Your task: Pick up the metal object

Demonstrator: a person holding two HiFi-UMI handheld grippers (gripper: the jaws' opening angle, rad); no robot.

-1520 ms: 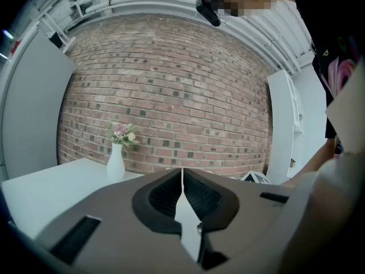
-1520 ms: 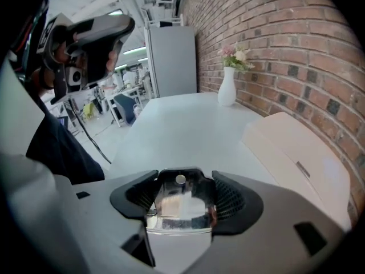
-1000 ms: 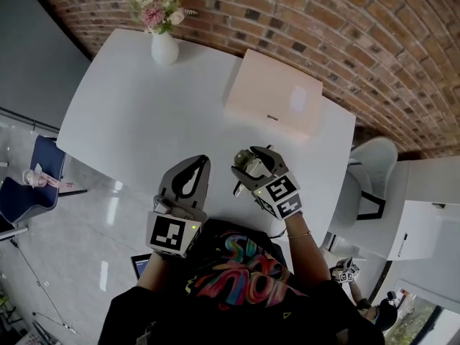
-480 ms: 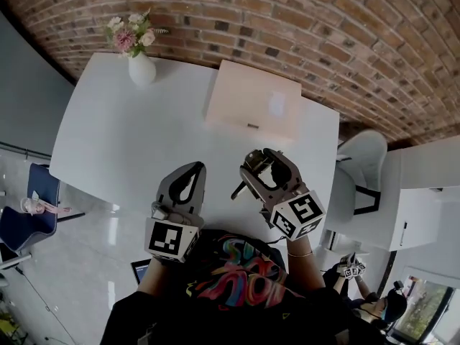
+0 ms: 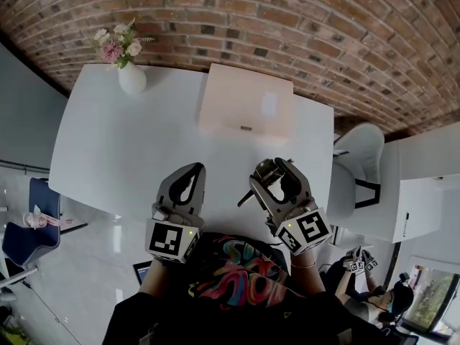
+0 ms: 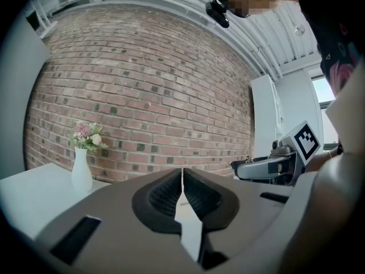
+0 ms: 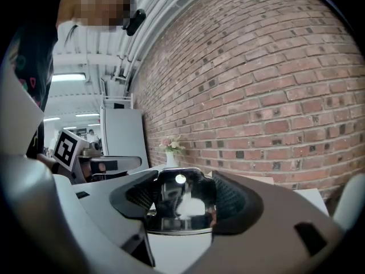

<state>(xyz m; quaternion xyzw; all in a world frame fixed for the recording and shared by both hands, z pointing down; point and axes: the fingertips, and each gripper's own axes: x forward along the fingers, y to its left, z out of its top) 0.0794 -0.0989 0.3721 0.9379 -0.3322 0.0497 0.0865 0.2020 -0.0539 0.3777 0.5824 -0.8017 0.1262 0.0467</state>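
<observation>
A shiny metal object (image 7: 179, 204) with a mirror-like face sits clamped between the jaws of my right gripper (image 7: 181, 201). In the head view the right gripper (image 5: 277, 178) is held above the near edge of the white table (image 5: 129, 142), the metal object (image 5: 264, 172) between its jaws and a dark handle-like part sticking out to the left. My left gripper (image 5: 188, 178) hovers beside it, jaws closed together with nothing between them; its own view shows the left gripper (image 6: 182, 190) pads touching.
A closed pale pink laptop (image 5: 248, 106) lies at the table's far side near the brick wall. A white vase with flowers (image 5: 129, 74) stands at the far left corner. A white chair (image 5: 359, 164) stands to the right of the table.
The right gripper has lifted and turned with the metal object, its marker cube swinging lower right. The head view has shifted; the left gripper has barely moved.
</observation>
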